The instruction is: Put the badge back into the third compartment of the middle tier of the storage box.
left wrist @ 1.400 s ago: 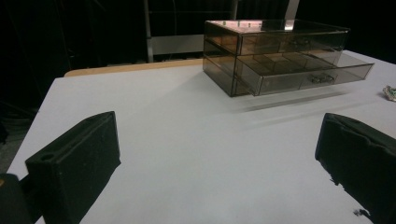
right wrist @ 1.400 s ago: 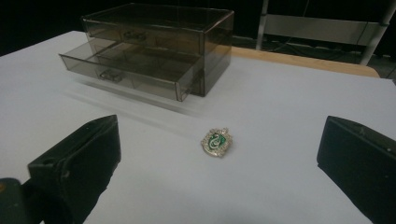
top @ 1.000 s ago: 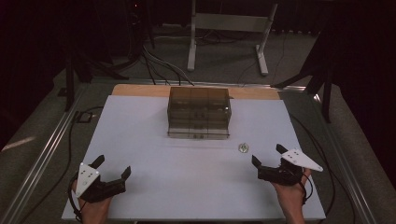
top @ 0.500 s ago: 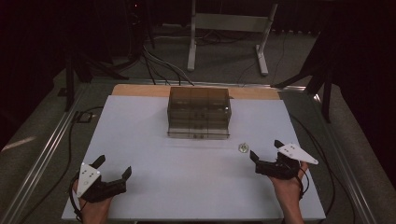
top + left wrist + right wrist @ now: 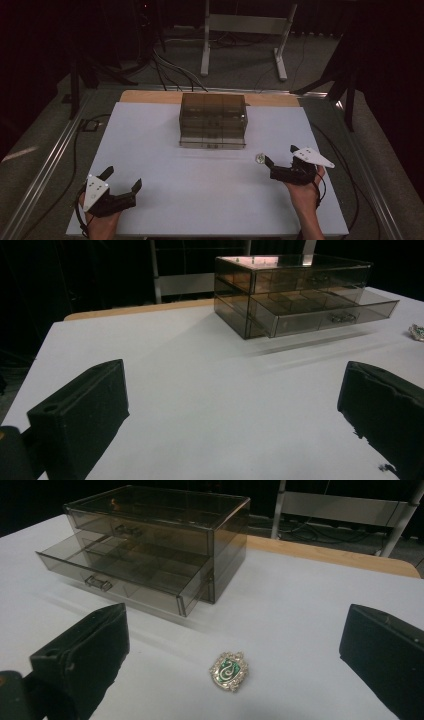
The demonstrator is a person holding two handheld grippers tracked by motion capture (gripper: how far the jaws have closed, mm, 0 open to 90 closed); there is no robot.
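Note:
A smoky clear drawer box (image 5: 213,120) stands at the far middle of the white table (image 5: 150,140). Its lower drawer (image 5: 120,577) is pulled out a little, the compartments inside looking bare. A small green and silver crest pin (image 5: 259,158) lies flat on the table to the right of the box. My right gripper (image 5: 281,159) is open just beside it, and in the right gripper view the crest pin (image 5: 229,670) rests between and slightly ahead of the jaws. My left gripper (image 5: 121,179) sits open at the near left, nothing between its fingers; the drawer box (image 5: 295,292) is far ahead of it.
A wooden strip (image 5: 150,96) runs along the table's far edge. Metal rails (image 5: 45,165) border both sides, with cables (image 5: 75,150) on the left. A white stand (image 5: 245,30) rises on the floor behind the table.
My right gripper has moved forward and left toward the crest pin. The left gripper has stayed where it was.

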